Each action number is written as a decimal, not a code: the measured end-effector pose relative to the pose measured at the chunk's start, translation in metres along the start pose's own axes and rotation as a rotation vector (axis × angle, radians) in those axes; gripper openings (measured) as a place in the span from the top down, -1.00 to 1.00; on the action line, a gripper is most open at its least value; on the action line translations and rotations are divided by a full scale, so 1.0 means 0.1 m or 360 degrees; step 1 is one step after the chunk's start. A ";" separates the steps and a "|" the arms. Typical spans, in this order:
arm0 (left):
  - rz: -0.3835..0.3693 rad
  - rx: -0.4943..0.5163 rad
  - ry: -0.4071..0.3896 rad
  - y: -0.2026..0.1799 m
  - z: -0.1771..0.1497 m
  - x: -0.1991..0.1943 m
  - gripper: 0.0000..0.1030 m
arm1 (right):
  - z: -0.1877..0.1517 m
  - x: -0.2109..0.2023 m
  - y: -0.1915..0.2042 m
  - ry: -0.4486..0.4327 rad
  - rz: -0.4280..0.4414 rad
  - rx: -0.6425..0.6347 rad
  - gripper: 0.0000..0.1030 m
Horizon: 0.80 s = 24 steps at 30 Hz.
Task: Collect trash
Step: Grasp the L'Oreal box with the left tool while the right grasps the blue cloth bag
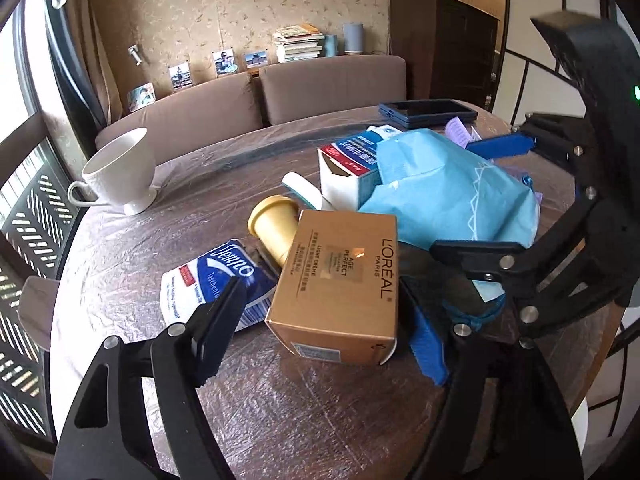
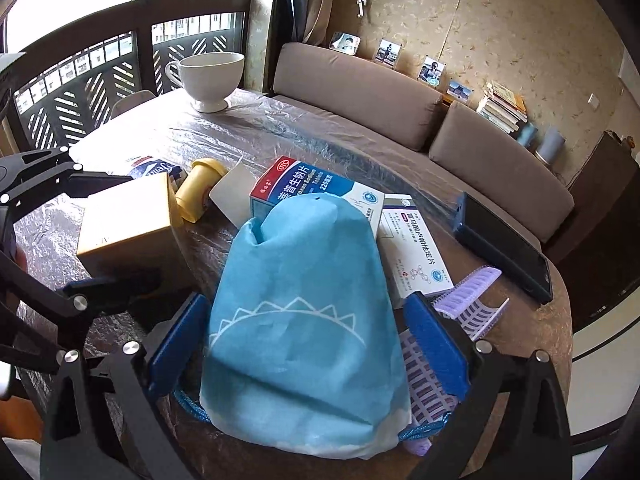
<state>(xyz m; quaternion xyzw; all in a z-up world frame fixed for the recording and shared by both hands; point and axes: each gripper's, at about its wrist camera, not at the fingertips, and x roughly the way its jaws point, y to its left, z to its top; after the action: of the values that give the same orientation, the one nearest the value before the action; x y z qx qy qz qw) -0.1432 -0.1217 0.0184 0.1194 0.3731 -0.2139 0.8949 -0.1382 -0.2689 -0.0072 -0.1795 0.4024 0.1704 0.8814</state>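
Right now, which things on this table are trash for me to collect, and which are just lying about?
Likely for the job:
gold L'Oreal box
Tempo tissue pack
yellow cup
opened medicine box
second medicine box
blue drawstring bag, probably the collecting bag

Likely just lying about:
white cup
dark phone
purple hair rollers

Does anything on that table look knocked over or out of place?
Yes. A yellow cup lies on its side between the gold box and the tissue pack. A medicine box has its end flap hanging open, half buried under the blue bag.
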 end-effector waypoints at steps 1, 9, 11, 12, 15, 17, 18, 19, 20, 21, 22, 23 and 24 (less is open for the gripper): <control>-0.0002 -0.0013 -0.0003 0.01 0.00 -0.01 -0.49 | 0.00 0.02 0.04 0.0007 -0.0011 -0.0029 -0.55; -0.0055 -0.0075 0.0009 0.04 -0.01 -0.02 -0.01 | -0.03 -0.04 0.04 -0.0018 -0.0011 0.0050 -0.19; -0.0064 -0.0096 0.0010 0.04 -0.01 -0.03 -0.01 | -0.05 -0.09 -0.04 -0.0026 0.0064 0.0152 -0.17; -0.0068 -0.0098 0.0010 0.03 -0.01 -0.03 -0.01 | -0.06 -0.11 -0.06 -0.0033 0.0079 0.0190 -0.16; -0.0066 -0.0094 0.0001 -0.01 -0.01 -0.07 0.04 | -0.09 -0.18 -0.13 -0.0054 0.0109 0.0270 -0.15; -0.0064 -0.0102 -0.0002 -0.02 0.00 -0.09 0.04 | -0.10 -0.23 -0.16 -0.0065 0.0131 0.0317 -0.14; -0.0063 -0.0109 -0.0006 -0.03 0.01 -0.10 0.04 | -0.11 -0.26 -0.15 -0.0071 0.0140 0.0340 -0.14; -0.0059 -0.0116 -0.0012 -0.03 0.02 -0.11 0.04 | -0.11 -0.28 -0.16 -0.0078 0.0151 0.0362 -0.14; -0.0056 -0.0124 -0.0017 -0.04 0.03 -0.13 0.04 | -0.11 -0.31 -0.17 -0.0087 0.0165 0.0383 -0.14; -0.0056 -0.0133 -0.0023 -0.04 0.04 -0.15 0.04 | -0.11 -0.33 -0.18 -0.0093 0.0172 0.0403 -0.14; -0.0051 -0.0142 -0.0027 -0.06 0.05 -0.16 0.04 | -0.11 -0.35 -0.18 -0.0096 0.0174 0.0421 -0.14; -0.0047 -0.0150 -0.0028 -0.07 0.06 -0.17 0.04 | -0.12 -0.36 -0.20 -0.0097 0.0178 0.0441 -0.14; -0.0046 -0.0157 -0.0028 -0.08 0.06 -0.19 0.04 | -0.13 -0.37 -0.22 -0.0096 0.0183 0.0459 -0.14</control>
<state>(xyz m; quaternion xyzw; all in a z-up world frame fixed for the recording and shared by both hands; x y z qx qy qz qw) -0.1547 -0.1256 0.0356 0.0679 0.3770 -0.2092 0.8997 -0.1592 -0.3000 0.0172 -0.0227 0.4056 0.1662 0.8985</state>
